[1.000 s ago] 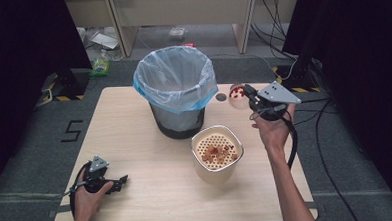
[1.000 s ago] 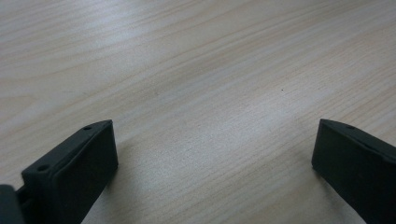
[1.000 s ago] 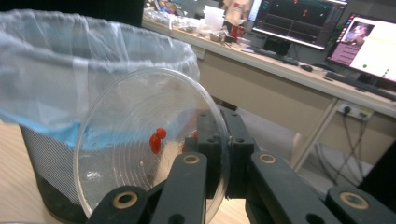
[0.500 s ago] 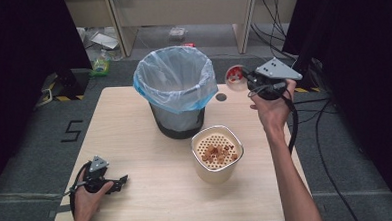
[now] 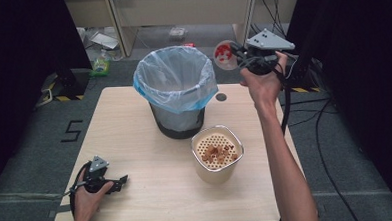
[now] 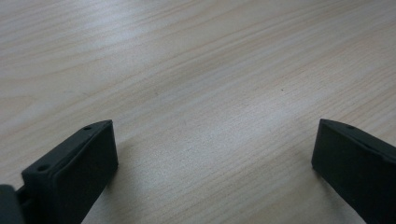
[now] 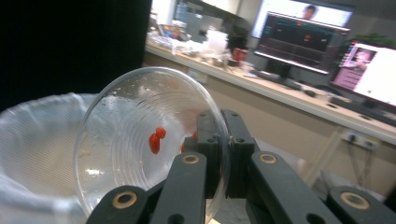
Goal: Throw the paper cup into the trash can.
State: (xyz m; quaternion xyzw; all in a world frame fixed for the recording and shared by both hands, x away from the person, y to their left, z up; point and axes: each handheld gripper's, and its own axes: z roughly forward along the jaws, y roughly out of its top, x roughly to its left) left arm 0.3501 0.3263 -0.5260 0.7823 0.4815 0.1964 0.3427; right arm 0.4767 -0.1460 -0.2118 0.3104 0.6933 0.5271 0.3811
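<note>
While raised, right gripper (image 5: 239,56) tilts clear cup (image 7: 149,140), seemingly binward.

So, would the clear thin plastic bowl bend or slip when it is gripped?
The clear thin plastic bowl probably flexes: the right gripper pinches only its rim. It seems light, held tilted near the lined bin. Wet-looking droplets suggest slipperiness.

Floor: grey carpet (image 5: 30,142), white "5" (image 5: 72,131) marked beside the table's left edge.
Backdrop: black curtains (image 5: 20,38).
Far wall: monitors (image 7: 303,44) on a long desk (image 7: 280,93).
</note>
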